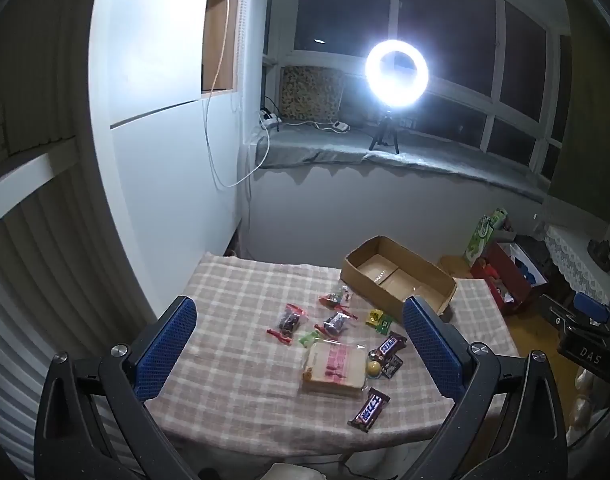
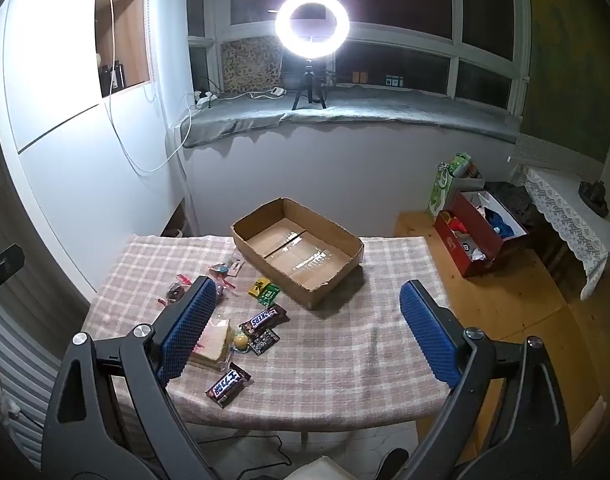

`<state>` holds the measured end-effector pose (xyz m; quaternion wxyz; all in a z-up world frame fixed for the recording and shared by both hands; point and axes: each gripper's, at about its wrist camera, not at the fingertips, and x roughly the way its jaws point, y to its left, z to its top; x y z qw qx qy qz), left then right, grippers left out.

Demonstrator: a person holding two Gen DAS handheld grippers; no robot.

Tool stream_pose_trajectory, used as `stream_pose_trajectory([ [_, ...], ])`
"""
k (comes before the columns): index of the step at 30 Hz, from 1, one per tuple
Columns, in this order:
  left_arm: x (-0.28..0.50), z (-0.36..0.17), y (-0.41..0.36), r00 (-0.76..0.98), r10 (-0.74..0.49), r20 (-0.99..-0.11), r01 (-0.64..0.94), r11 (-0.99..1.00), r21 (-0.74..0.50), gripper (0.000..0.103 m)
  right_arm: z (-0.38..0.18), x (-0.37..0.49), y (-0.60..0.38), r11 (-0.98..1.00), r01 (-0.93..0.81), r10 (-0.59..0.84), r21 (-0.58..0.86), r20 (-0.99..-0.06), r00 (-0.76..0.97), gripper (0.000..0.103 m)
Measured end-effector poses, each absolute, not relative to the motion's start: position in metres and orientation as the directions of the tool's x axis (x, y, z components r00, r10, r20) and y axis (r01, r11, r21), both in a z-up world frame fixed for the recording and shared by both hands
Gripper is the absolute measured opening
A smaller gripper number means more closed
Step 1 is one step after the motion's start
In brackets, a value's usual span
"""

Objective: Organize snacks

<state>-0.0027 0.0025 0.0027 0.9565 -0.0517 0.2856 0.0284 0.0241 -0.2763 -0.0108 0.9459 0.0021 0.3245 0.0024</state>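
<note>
An empty cardboard box (image 1: 401, 276) (image 2: 301, 252) sits at the far side of a checked tablecloth (image 1: 241, 360) (image 2: 337, 352). In front of it lie loose snacks: a wrapped sandwich (image 1: 335, 368) (image 2: 215, 344), two Snickers bars (image 1: 369, 409) (image 2: 228, 385), another (image 1: 389, 346) (image 2: 263, 317), a yellow-green packet (image 1: 379, 320) (image 2: 263, 291), a yellow ball (image 1: 373, 368) (image 2: 241, 341) and several small candy bags (image 1: 291, 320). My left gripper (image 1: 301, 344) is open above the snacks. My right gripper (image 2: 309, 328) is open above the table, empty.
A ring light on a tripod (image 1: 397, 70) (image 2: 312, 26) stands on the window sill. A red box (image 2: 477, 236) and a green bag (image 2: 445, 184) sit on the wooden floor to the right. A white wall (image 1: 165, 160) borders the table's left.
</note>
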Motion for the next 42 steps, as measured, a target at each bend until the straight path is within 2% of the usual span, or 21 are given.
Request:
stream_pose_trajectory([
  [42,0.001,-0.001,-0.009,0.829,0.004,-0.559,-0.055,0.996,-0.074,0.102,-0.017,0.025,-0.271,1.000,-0.006,0.013,0.013,-0.626,0.780,0.095],
])
